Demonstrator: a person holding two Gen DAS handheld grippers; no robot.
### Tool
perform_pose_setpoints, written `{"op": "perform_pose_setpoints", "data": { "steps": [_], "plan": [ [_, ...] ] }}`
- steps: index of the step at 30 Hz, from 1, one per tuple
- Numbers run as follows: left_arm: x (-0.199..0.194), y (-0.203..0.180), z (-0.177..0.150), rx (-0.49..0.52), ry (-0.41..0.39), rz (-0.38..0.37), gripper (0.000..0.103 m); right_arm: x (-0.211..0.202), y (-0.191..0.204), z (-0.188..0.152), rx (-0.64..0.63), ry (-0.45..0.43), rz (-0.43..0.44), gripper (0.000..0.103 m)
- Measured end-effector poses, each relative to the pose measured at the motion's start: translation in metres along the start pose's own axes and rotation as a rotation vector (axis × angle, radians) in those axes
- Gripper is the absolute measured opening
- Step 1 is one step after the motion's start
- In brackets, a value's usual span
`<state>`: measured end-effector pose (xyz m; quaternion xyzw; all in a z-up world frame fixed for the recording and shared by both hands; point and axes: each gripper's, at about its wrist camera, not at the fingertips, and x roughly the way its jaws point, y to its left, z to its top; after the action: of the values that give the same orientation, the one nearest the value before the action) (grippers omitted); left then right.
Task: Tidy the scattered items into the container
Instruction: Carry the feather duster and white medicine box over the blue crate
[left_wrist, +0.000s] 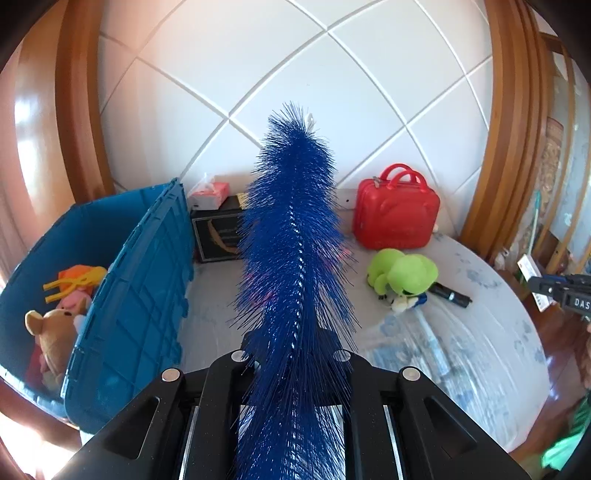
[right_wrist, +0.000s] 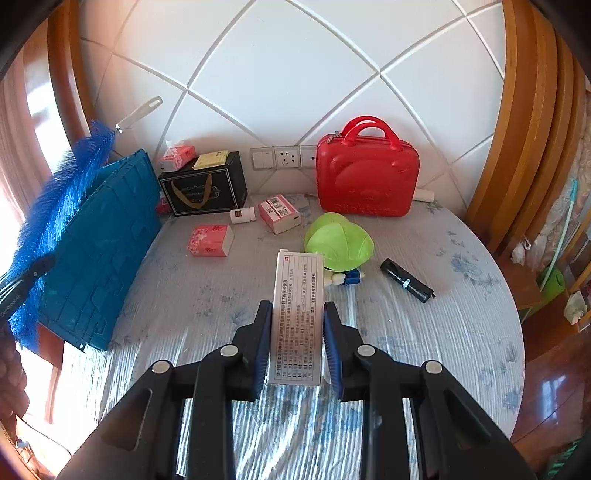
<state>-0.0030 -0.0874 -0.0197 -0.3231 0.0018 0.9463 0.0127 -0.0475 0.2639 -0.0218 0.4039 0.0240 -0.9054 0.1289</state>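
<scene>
My left gripper is shut on a long blue bristle brush, which sticks up and away between the fingers and hides their tips. The open blue crate stands to its left with plush toys inside. My right gripper is shut on a white printed box and holds it above the table. In the right wrist view the brush hangs over the crate's lid. A pink tissue pack, white bottle, red-and-white box, green plush and black tube lie on the table.
A red hard case and a black gift box with small packs on top stand against the white padded wall. The round table has a blue-flowered cover; wooden floor and shelves lie beyond its right edge.
</scene>
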Motion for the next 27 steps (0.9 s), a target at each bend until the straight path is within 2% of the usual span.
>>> {"op": "perform_pose_setpoints", "data": {
  "steps": [15, 22, 27],
  "plan": [
    [-0.018, 0.007, -0.012, -0.003, 0.018, 0.057, 0.012, 0.007, 0.026, 0.003, -0.037, -0.013, 0.086, 0.026],
    [-0.023, 0.034, -0.011, -0.027, -0.002, 0.038, 0.012, 0.005, 0.057, 0.01, -0.067, -0.016, 0.09, 0.026],
    [-0.029, 0.074, -0.006, -0.042, -0.029, 0.019, 0.012, 0.001, 0.094, 0.022, -0.092, -0.038, 0.081, 0.026]
  ]
}}
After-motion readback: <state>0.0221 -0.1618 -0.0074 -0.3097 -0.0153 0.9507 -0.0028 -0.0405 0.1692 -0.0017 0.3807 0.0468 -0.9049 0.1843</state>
